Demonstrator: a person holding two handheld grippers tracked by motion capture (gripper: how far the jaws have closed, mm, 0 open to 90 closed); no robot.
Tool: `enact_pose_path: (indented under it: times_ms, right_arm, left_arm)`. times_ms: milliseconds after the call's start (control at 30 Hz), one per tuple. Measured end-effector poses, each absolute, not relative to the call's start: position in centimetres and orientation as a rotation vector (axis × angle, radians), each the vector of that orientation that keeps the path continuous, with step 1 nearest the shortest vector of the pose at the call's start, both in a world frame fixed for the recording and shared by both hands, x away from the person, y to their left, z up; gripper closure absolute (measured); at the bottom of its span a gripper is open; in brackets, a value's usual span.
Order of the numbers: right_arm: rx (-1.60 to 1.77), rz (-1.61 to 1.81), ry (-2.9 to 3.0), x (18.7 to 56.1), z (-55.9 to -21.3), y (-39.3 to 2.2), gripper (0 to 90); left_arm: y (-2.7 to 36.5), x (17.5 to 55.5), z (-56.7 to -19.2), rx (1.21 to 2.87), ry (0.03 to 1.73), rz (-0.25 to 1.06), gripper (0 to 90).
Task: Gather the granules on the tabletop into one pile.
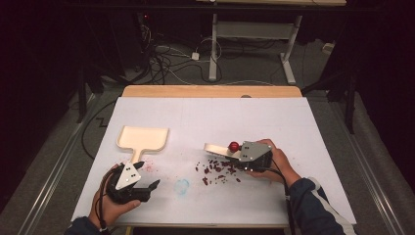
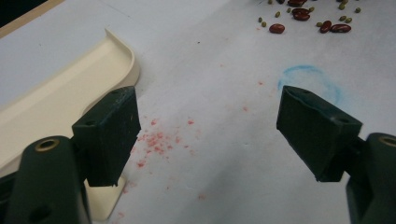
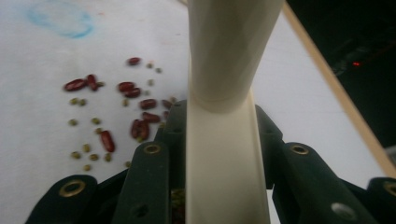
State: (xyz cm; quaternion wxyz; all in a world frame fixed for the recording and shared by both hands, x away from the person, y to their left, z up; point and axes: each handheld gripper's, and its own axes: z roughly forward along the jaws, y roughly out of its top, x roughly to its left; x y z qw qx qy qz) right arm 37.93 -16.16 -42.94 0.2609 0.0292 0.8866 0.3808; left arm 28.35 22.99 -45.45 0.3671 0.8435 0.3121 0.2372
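White table sheet, stained pink and marked with a blue ring. Nearest: left gripper, jaws spread wide, holding nothing, just beside the cream dustpan handle. Farther right: right gripper, jaws clamped on a cream scraper handle, blade over the scattered beans. Judgement: sweeping step. Keep the blade edge flat on the sheet, draw the beans in 1 slow pass toward the pan; small green ones roll away easily.

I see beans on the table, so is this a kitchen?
Probably not: more likely a workshop or test room. Cables trail on the floor, another desk's metal legs stand behind, and the beans lie on a plain white table.
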Motion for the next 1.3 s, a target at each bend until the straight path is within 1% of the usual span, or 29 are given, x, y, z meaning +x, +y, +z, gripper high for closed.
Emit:
enact_pose_path:
  times_ms: [133, 233, 333, 433, 533, 633, 833, 1033, 1167, 1300]
  right_arm:
    - [0.184, 1.084, 2.37, 37.7, -41.8, -16.4, 67.2]
    - [0.293, 1.138, 2.376, 37.1, -40.7, -15.9, 67.2]
    - [0.331, 1.211, 2.395, 36.2, -39.7, -15.2, 67.2]
    - [0.354, 1.173, 2.376, 35.5, -38.7, -15.3, 67.3]
    - [0.443, 1.083, 2.337, 35.1, -37.8, -17.3, 67.2]
    - [0.563, 1.03, 2.318, 34.4, -37.3, -20.5, 67.2]
    - [0.822, 0.956, 2.286, 31.8, -38.5, -26.2, 67.3]
    - [0.997, 0.845, 2.25, 29.1, -39.6, -29.4, 67.3]
    - [1.089, 0.747, 2.257, 28.2, -41.1, -29.2, 67.3]
    - [1.141, 0.723, 2.202, 28.6, -41.8, -27.1, 67.2]
  left_arm:
    - [23.2, 28.3, -45.3, 2.164, 0.792, 0.628, 20.7]
    - [23.4, 28.2, -45.2, 2.156, 0.792, 0.642, 20.7]
    - [23.5, 28.3, -45.1, 2.159, 0.792, 0.648, 20.6]
    - [23.5, 28.1, -45.1, 2.166, 0.787, 0.653, 20.6]
    - [23.5, 28.0, -45.2, 2.169, 0.78, 0.647, 20.6]
    - [23.5, 27.9, -45.2, 2.175, 0.788, 0.633, 20.6]
    - [23.3, 27.7, -45.1, 2.18, 0.764, 0.648, 20.6]
    - [22.6, 27.7, -45.0, 2.195, 0.743, 0.637, 20.6]
    - [22.6, 27.9, -44.9, 2.183, 0.748, 0.627, 20.7]
    - [22.5, 28.1, -44.8, 2.161, 0.757, 0.616, 20.6]
